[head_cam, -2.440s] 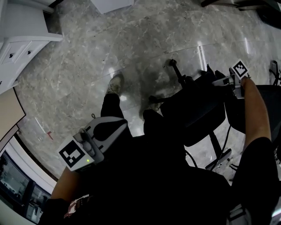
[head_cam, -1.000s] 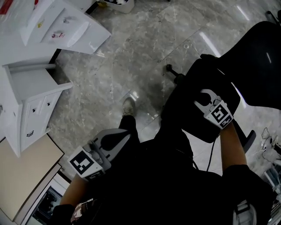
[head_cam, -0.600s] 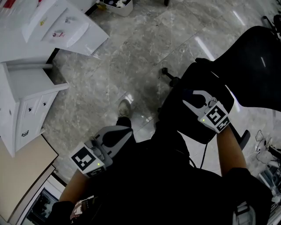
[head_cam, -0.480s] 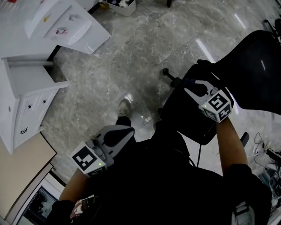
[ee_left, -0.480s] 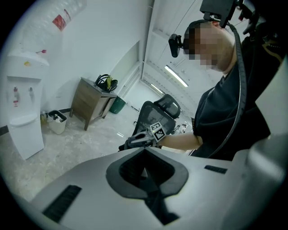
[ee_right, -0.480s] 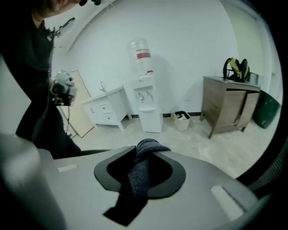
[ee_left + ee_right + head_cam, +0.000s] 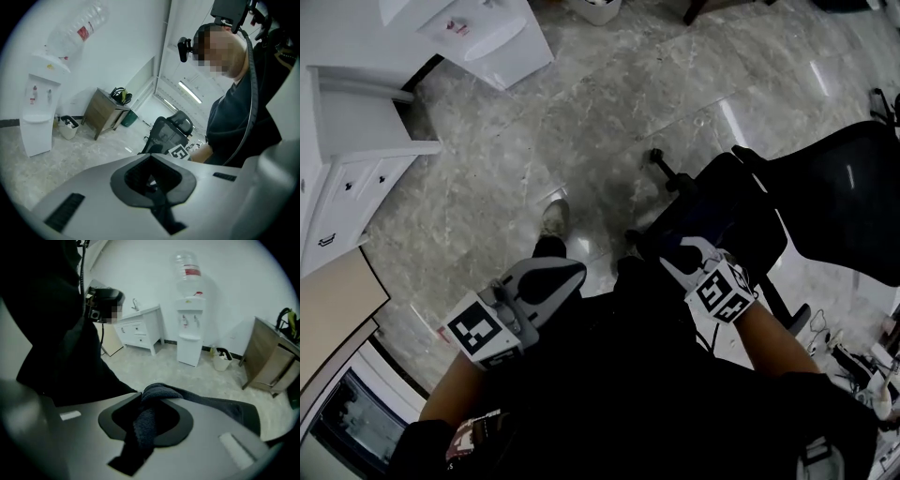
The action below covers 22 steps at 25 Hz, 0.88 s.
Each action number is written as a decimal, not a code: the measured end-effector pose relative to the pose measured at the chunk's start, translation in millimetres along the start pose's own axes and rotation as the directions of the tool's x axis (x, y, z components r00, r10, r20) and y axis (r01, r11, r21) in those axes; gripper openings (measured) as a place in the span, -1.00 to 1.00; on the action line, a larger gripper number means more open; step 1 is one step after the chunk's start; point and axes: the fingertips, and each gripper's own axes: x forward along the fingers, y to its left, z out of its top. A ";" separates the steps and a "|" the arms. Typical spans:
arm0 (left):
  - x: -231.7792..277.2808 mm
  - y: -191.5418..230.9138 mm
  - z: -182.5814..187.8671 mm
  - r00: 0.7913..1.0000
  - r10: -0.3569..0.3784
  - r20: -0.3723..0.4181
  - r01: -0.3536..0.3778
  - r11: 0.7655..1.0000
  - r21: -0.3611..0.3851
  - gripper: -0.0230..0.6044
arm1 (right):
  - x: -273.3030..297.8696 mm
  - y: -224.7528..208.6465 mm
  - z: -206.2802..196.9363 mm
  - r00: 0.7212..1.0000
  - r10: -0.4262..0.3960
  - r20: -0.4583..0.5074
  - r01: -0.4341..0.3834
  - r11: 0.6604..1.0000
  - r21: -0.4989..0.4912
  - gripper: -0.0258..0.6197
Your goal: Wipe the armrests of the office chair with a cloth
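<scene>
Now we stand over the black chair [image 7: 741, 211], which sits on the grey marble floor [image 7: 581, 112] at our right, its backrest at the far right. Our right gripper [image 7: 684, 253] hangs above the near edge of the seat, and its jaws are clamped on a dark cloth [image 7: 143, 425]. The right gripper view shows a fold of terry pinched between them, with the rest draping off to the right. From the head view we cannot tell whether the cloth touches the chair, both being dark. Our left gripper [image 7: 565, 275] is held low at the left, near our leg and well apart from the chair; its jaws are pressed together with nothing between them. A white cabinet [image 7: 347, 141] stands far left, and a water dispenser [image 7: 190, 324] stands by the far wall.
</scene>
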 end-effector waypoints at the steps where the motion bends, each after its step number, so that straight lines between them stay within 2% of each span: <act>1: -4.4 1.7 0.0 1.000 -0.001 0.008 0.001 1.000 -0.007 -0.94 | 2.1 9.0 0.9 0.999 0.025 -0.027 -0.025 0.999 -0.024 -0.71; 5: -19.3 6.4 1.1 0.999 0.011 0.052 -0.010 0.999 -0.033 -0.94 | 4.7 -10.0 8.4 0.982 0.081 -0.170 -0.105 0.986 -0.133 -0.71; 7: -26.6 12.2 0.5 0.997 0.027 0.074 -0.024 0.999 -0.047 -0.94 | 12.2 -37.5 17.7 0.959 0.122 -0.257 -0.163 0.976 -0.145 -0.71; 9: -35.5 20.7 -0.7 0.993 0.050 0.102 -0.044 0.997 -0.064 -0.94 | 24.5 -74.8 24.3 0.918 0.139 -0.370 -0.202 0.970 -0.137 -0.70; 11: -49.0 30.3 -2.0 0.989 0.075 0.127 -0.066 0.995 -0.074 -0.94 | 38.5 -113.9 16.4 0.844 0.147 -0.515 -0.230 0.968 -0.100 -0.70; 13: -66.0 38.8 -3.1 0.985 0.097 0.140 -0.087 0.993 -0.078 -0.94 | 46.3 -146.5 -1.7 0.739 0.168 -0.652 -0.244 0.970 -0.027 -0.70; 15: -79.0 42.2 -5.9 0.982 0.115 0.152 -0.104 0.991 -0.081 -0.94 | 44.1 -160.6 -17.6 0.647 0.201 -0.735 -0.251 0.967 0.044 -0.70; 16: -83.3 41.8 -8.0 0.980 0.122 0.159 -0.110 0.990 -0.085 -0.94 | 40.4 -157.4 -20.9 0.620 0.207 -0.757 -0.264 0.963 0.047 -0.70; 17: -87.1 41.4 -10.2 0.978 0.128 0.167 -0.113 0.989 -0.093 -0.94 | 37.0 -149.0 -20.5 0.606 0.195 -0.771 -0.282 0.959 0.021 -0.71; 18: -91.1 42.1 -12.2 0.975 0.133 0.176 -0.116 0.988 -0.103 -0.94 | 35.9 -137.1 -16.7 0.605 0.176 -0.777 -0.303 0.953 -0.020 -0.71; 20: -97.9 47.0 -15.2 0.972 0.140 0.191 -0.117 0.985 -0.127 -0.94 | 41.1 -105.8 -4.2 0.618 0.173 -0.767 -0.351 0.933 -0.073 -0.72; 22: -100.0 52.8 -15.6 0.970 0.138 0.199 -0.111 0.984 -0.142 -0.94 | 47.1 -71.1 6.8 0.621 0.210 -0.755 -0.409 0.909 -0.083 -0.72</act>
